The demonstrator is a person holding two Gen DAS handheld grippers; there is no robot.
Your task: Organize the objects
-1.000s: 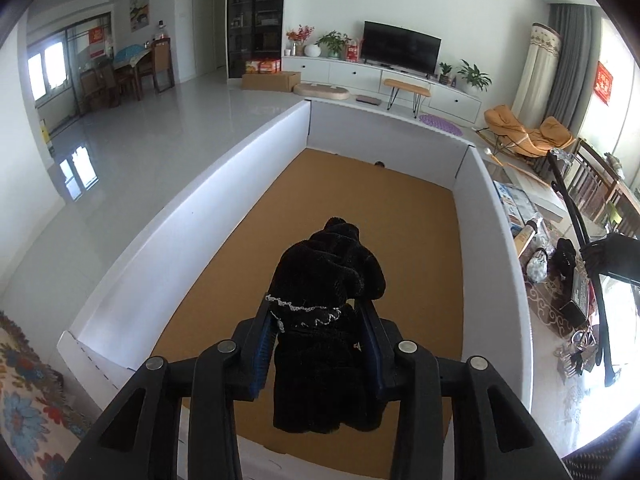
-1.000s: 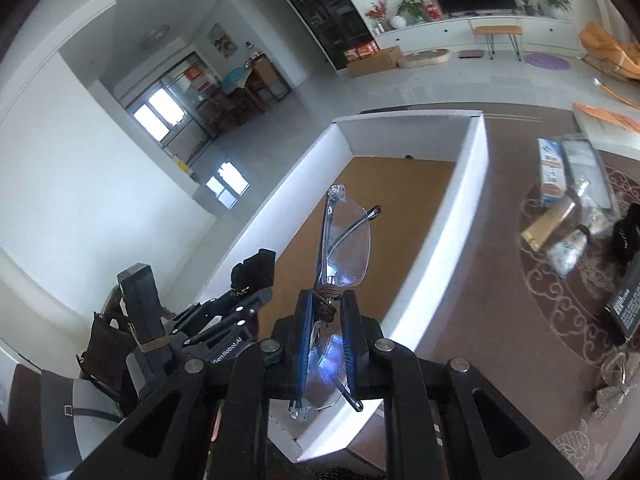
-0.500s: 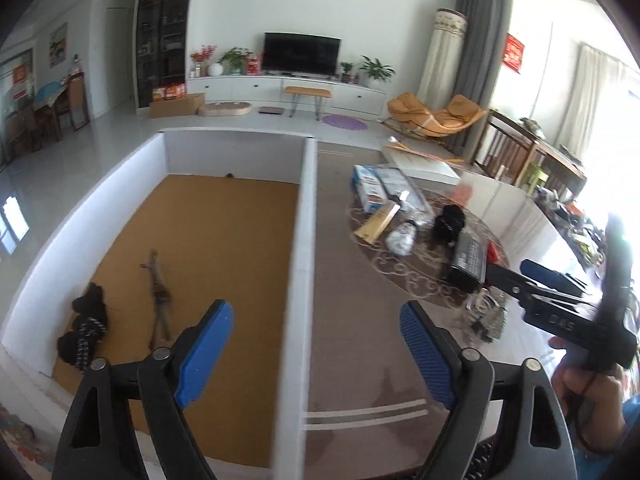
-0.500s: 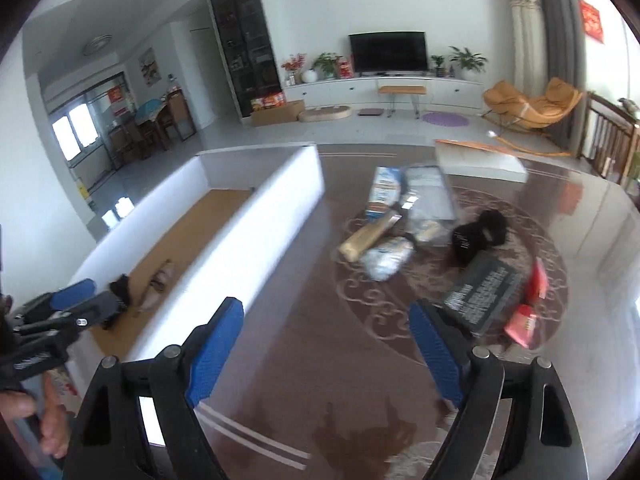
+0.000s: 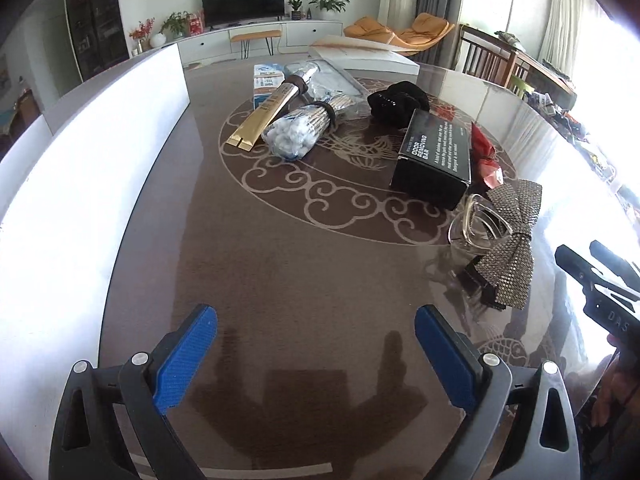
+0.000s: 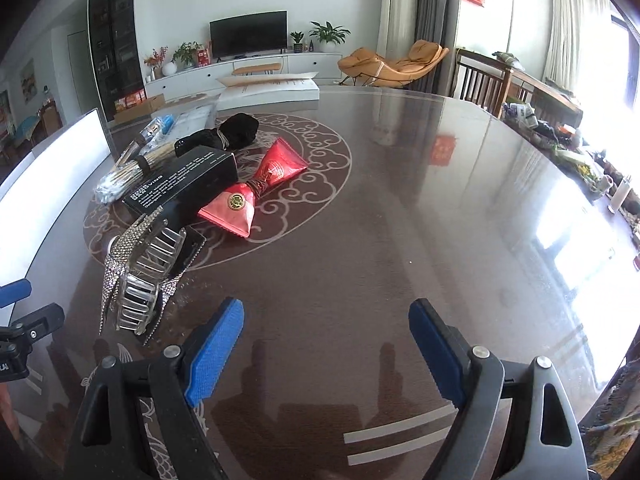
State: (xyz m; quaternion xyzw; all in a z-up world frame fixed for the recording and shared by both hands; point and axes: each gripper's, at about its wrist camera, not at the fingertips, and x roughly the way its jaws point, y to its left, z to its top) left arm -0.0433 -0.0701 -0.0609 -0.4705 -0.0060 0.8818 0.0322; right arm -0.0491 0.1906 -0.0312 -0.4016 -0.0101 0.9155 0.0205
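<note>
Along the left edge of the bench stands a white box wall. Just inside it, toward the far edge, lie a blue-and-white carton, a gold tube and a clear bag of cotton swabs bound with a dark band, the tube and the bag touching. Further right a black scrunchie sits beyond a black box printed "ODOR REMOVING BAR", and a red foil packet lies against that box's right side. Nearest the front edge, a rhinestone bow hair claw with clear plastic teeth stands just beside the box's near corner. All these things cluster on the pale scroll pattern in the glossy brown top. The left gripper hovers over bare bench near the front edge, its blue-padded jaws opening, already spread wide, with nothing between them. The right gripper hangs further right over bare bench beside the hair claw, jaws wide apart and empty. Each gripper shows at the edge of the other's view. A white flat board lies at the far edge.
</note>
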